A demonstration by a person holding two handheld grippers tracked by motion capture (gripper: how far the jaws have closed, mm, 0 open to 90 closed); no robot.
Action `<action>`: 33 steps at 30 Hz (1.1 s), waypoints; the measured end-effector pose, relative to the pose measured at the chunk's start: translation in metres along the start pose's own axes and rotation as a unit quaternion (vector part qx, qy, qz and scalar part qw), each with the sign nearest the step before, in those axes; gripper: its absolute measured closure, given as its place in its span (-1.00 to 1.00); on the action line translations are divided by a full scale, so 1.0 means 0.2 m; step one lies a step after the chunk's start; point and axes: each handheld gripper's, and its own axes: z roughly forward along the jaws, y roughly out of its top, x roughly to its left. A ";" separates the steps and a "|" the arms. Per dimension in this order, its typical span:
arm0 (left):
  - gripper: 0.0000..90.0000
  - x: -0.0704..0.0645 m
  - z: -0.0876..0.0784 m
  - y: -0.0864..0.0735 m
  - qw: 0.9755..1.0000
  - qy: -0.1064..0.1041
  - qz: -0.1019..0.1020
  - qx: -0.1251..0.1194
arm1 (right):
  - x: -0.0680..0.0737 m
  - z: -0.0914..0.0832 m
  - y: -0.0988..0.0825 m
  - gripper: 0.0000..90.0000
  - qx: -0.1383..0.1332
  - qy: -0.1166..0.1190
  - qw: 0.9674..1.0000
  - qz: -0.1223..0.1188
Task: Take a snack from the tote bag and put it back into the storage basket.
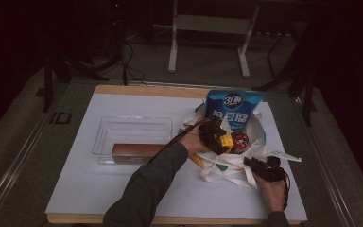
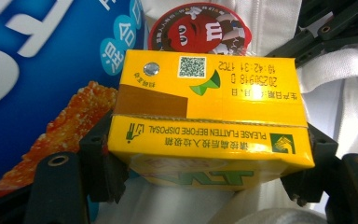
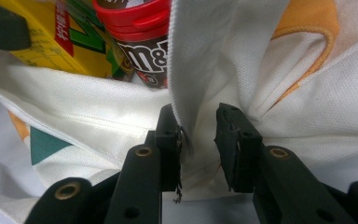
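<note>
A yellow drink carton (image 1: pixel 226 141) (image 2: pixel 205 116) sits in the mouth of a white tote bag (image 1: pixel 222 168), and my left gripper (image 1: pixel 216 135) (image 2: pixel 205 163) is shut on it, one pad on each short side. Just beyond the carton stands a red-lidded M&M's tub (image 1: pixel 239 140) (image 2: pixel 198 28) (image 3: pixel 140 51). A blue snack bag (image 1: pixel 232 108) (image 2: pixel 37 56) stands upright at the far side of the tote. At the tote's near right edge, my right gripper (image 1: pixel 253 163) (image 3: pixel 198 140) pinches a fold of the bag's white fabric (image 3: pixel 98 112).
A clear plastic box (image 1: pixel 132 120) with a brown cylinder (image 1: pixel 134 149) in it lies to the left of the tote on the white board (image 1: pixel 99 189). Dark metal frames and cables stand beyond the table's far edge.
</note>
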 end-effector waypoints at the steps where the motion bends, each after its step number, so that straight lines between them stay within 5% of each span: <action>1: -0.37 0.00 -0.01 0.00 1.000 0.003 0.000 0.000 | 0.00 0.00 0.00 0.56 0.000 0.000 1.000 0.000; 11: -0.37 -0.01 -0.07 0.02 1.000 0.024 -0.008 0.000 | 0.00 0.00 0.00 0.56 0.000 0.000 1.000 0.001; 26: -0.37 0.05 -0.24 0.02 0.996 0.043 -0.075 -0.033 | 0.00 0.00 0.00 0.56 0.000 0.000 1.000 -0.001; 33: -0.37 0.07 -0.29 0.00 0.994 0.066 -0.087 -0.033 | 0.00 0.00 0.00 0.56 -0.001 0.000 1.000 0.000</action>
